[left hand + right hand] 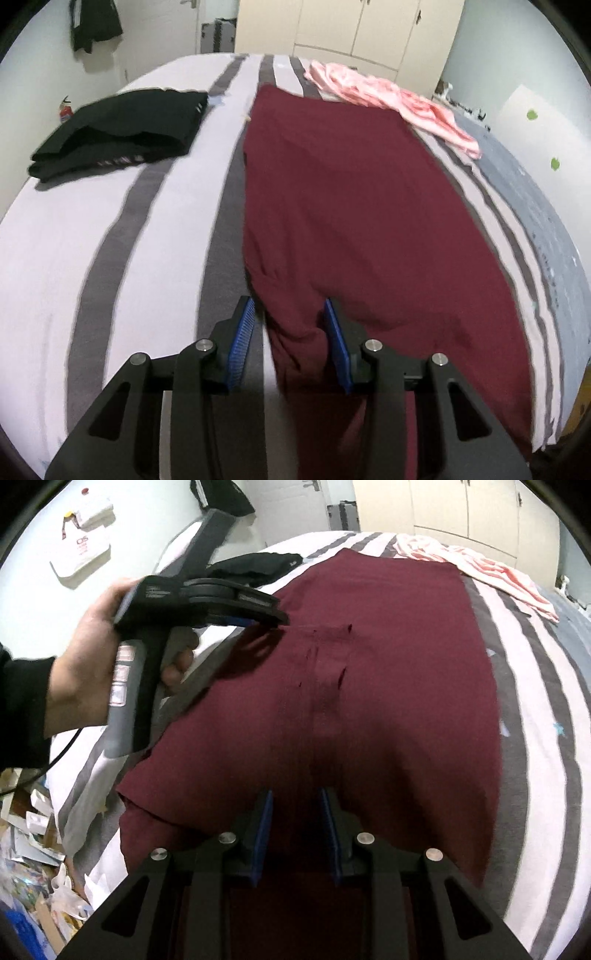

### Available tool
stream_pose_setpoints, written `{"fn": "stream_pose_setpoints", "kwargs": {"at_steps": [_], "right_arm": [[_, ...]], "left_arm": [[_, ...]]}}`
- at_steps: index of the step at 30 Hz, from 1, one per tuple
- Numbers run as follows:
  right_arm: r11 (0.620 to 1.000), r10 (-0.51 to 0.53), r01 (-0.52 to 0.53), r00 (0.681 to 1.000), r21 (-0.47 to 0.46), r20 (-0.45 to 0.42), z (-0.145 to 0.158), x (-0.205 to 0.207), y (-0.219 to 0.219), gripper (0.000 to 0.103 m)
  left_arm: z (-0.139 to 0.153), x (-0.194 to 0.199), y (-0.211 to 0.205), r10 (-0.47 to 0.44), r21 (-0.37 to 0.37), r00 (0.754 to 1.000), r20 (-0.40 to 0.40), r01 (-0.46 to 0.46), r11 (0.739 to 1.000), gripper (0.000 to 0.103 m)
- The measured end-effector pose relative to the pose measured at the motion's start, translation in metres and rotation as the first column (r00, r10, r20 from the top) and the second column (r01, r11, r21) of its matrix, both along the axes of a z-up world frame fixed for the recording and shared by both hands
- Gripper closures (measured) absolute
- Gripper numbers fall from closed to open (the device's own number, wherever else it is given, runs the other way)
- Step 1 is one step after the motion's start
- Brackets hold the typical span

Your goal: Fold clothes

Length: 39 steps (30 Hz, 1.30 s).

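A bed (110,258) with a white and grey striped cover fills both views. Nearest, a fold of the maroon garment (351,206) is gripped between the blue pads of the left gripper (290,321), set narrowly apart. The right gripper (295,812) is likewise clamped narrowly on the garment's near edge. The garment is spread lengthwise along the bed. Beyond, folded black clothes (122,129) and a pink garment (391,107) are seen, with a cream wardrobe (351,26) behind.
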State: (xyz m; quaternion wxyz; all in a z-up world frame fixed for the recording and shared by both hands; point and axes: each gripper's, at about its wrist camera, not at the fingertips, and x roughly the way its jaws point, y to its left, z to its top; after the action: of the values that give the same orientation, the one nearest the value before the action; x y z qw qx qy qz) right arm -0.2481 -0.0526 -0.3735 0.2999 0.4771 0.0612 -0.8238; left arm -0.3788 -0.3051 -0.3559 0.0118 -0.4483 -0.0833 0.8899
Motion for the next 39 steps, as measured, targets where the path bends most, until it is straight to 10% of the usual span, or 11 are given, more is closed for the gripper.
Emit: {"fn": "stream_pose_setpoints", "kwargs": {"at_steps": [16,22,39], "right_arm": [[0.980,-0.196,0.196,0.981,0.015,-0.007,0.016,-0.010,0.074,0.078],[0.985,-0.172,0.172,0.985,0.007,-0.005,0.013,0.018,0.081,0.059],[0.977,-0.208,0.211,0.975,-0.036,0.077,-0.020,0.050,0.112,0.058]], "left_arm": [[0.026,0.151,-0.013,0.027,0.080,0.997,0.067,-0.033,0.996,0.062],[0.018,0.199,0.014,-0.002,0.060,0.996,0.095,-0.004,0.998,0.056],[-0.024,0.212,0.038,0.006,0.030,0.993,0.114,-0.009,1.000,0.055]]}}
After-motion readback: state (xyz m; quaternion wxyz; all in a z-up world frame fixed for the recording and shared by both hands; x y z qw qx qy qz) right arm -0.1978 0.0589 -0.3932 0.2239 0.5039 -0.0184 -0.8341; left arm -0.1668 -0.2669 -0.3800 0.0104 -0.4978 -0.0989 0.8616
